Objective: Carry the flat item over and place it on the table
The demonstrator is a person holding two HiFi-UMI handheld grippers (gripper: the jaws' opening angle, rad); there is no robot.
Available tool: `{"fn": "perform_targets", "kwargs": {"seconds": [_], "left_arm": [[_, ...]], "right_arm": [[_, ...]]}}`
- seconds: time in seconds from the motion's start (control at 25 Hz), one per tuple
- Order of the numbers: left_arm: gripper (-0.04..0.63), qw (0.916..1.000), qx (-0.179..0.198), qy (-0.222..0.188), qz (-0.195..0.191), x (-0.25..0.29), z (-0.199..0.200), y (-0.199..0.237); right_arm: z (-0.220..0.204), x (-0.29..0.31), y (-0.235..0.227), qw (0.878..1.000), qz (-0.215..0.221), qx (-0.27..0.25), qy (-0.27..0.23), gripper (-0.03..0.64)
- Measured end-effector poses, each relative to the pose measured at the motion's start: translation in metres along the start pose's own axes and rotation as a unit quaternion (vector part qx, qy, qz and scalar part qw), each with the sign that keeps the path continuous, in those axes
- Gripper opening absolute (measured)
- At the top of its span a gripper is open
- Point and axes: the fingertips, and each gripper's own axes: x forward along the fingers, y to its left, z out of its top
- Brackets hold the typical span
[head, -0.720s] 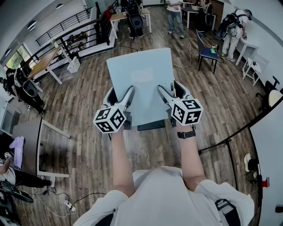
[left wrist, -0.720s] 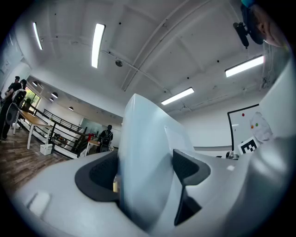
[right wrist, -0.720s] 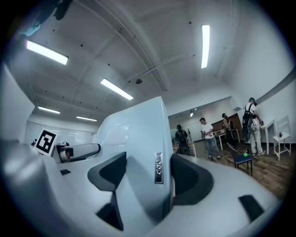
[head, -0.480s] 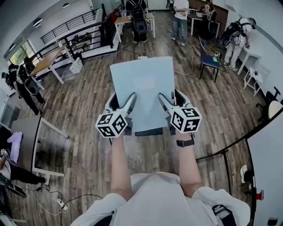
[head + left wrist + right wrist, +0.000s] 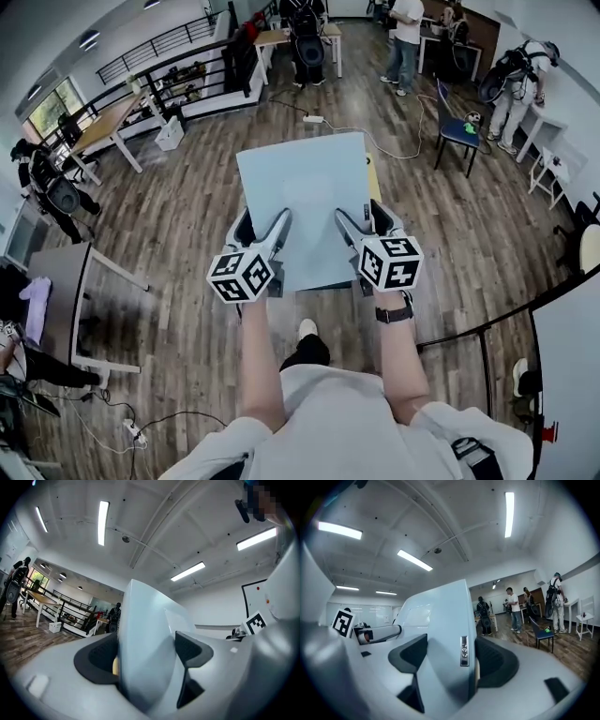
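Pale-blue flat rectangular panel point(image 5: 305, 187) clamped by left gripper point(image 5: 264, 221) at 7 o'clock, right gripper point(image 5: 361, 217) at 5 o'clock; edge tag point(image 5: 464, 651) unreadable.

- Left gripper point(image 5: 264, 225), right gripper point(image 5: 361, 219): pale grey moulded shells, tapered jaws, dark grey pads point(image 5: 93, 656) on inner faces.
- Marker cube point(image 5: 242, 275) at 6 o'clock end of each gripper: white faces, black square codes.
- Black wristwatch point(image 5: 395, 313) on right wrist, 6 o'clock of right cube.
- White short-sleeved T-shirt point(image 5: 328, 412), arms bare below sleeves.
- Black trousers point(image 5: 307, 352), white shoe point(image 5: 307, 328) at 12 o'clock of shirt.
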Motion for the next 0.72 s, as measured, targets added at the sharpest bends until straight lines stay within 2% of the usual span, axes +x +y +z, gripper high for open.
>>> {"fn": "perform_targets", "kwargs": {"seconds": [0.2,0.28,0.36,0.56,0.72], "left_arm": [[0.38,0.9995,0.017,0.02,0.019,0.059,-0.011,0.041],[0.38,0.9993,0.013,0.029,0.022,0.091,-0.012,0.059],[0.38,0.9993,0.005,0.031,0.019,0.123,-0.004,0.077],[0.38,0.9995,0.018,0.025,0.008,0.189,0.02,0.128],[0.38,0.9996,0.011,0.027,0.001,0.235,0.025,0.168]], "right_arm": [[-0.01,0.064,-0.023,0.999,-0.017,-0.007,0.032,0.314],[-0.009,0.097,-0.04,0.999,-0.024,-0.003,0.043,0.314],[0.0,0.13,-0.054,0.999,-0.023,0.002,0.043,0.314],[0.024,0.207,-0.069,0.999,-0.049,-0.005,0.021,0.314],[0.029,0.264,-0.081,0.998,-0.056,-0.004,0.027,0.314]]}}
